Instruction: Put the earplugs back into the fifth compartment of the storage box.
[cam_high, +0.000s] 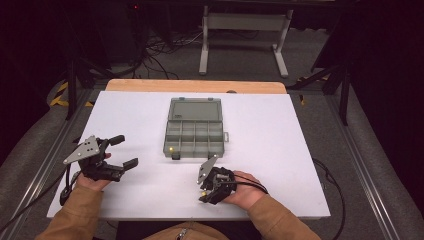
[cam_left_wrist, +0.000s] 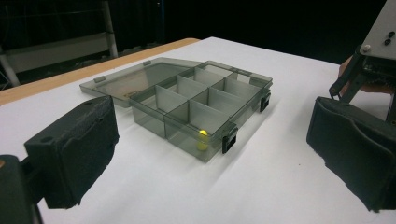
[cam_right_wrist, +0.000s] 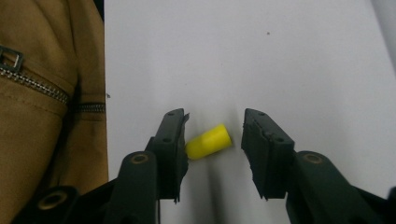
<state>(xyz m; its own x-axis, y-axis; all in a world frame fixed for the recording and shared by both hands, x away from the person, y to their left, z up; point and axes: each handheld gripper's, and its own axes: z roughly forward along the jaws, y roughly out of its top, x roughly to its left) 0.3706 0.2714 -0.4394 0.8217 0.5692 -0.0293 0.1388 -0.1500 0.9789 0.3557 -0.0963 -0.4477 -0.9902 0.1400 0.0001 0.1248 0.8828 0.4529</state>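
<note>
Right gripper (cam_right_wrist: 212, 133) jaws apart around a yellow cap (cam_right_wrist: 208, 141) at the tabletop's (cam_high: 280, 150) 6 o'clock; left gripper (cam_high: 122, 151) jaws wide apart.

No text, label, brand, number or sign can be read anywhere, not even on the translucent grey plastic compartment box (cam_high: 194, 131).

A white table (cam_high: 280, 150) stands over cables (cam_high: 160, 50) and a metal frame (cam_high: 245, 22).
</note>
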